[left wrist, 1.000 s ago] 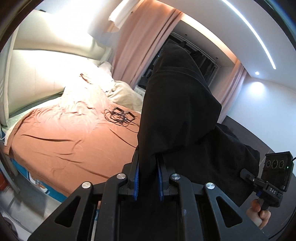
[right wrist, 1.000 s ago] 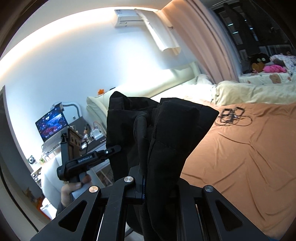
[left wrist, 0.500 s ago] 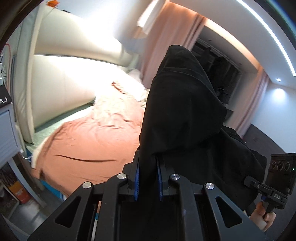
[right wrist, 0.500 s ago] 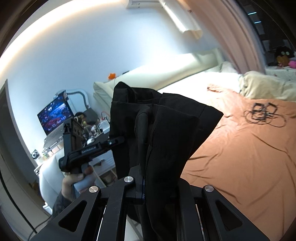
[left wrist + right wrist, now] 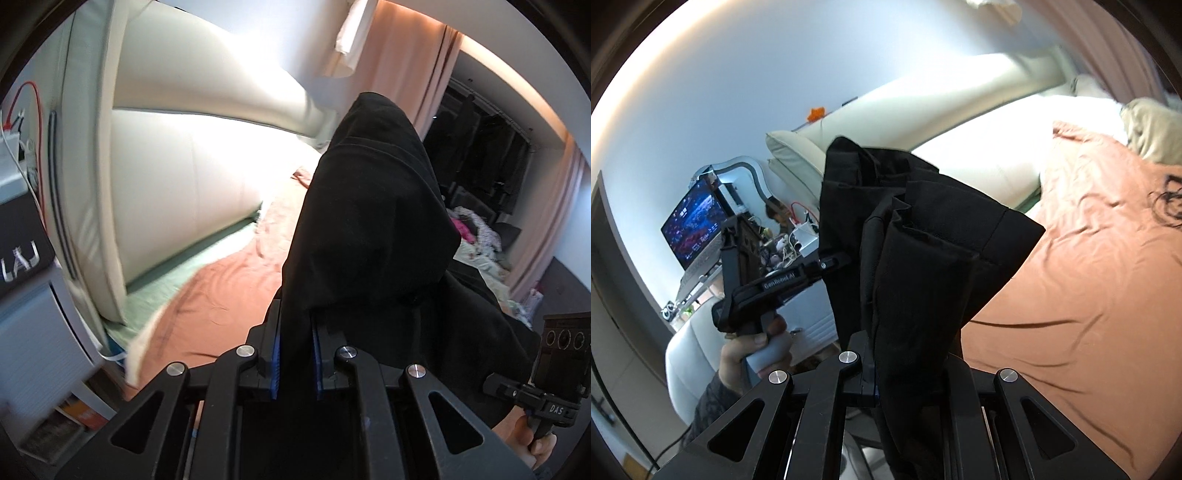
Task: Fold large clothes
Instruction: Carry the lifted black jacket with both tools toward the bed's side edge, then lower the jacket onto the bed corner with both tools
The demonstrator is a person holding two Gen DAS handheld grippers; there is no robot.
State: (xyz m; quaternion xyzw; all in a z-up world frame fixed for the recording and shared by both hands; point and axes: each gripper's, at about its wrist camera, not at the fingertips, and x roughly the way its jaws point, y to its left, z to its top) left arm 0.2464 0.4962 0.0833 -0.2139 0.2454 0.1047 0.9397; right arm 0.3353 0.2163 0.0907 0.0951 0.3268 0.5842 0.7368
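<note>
Headboard [image 5: 177,177] now looms nearer; both grippers still clamp black garment [image 5: 373,229].

**Two wrist cameras looking across a bed from beside it**

The left wrist fisheye camera sits just behind the left gripper [image 5: 295,354] and looks forward along its fingers. A black garment [image 5: 369,229] fills the near centre, very close to the lens. Beyond it lie the bed [image 5: 229,295], its cream headboard [image 5: 177,177] to the left, and a dark window far right. The right gripper [image 5: 554,373] shows at the lower right edge.

The right wrist fisheye camera sits just behind the right gripper [image 5: 908,369], facing the same garment [image 5: 923,258] at close range. The bed [image 5: 1089,277] spreads to the right and the left gripper [image 5: 768,291] appears on the left. Both views share garment, bed, headboard [image 5: 960,110].
</note>
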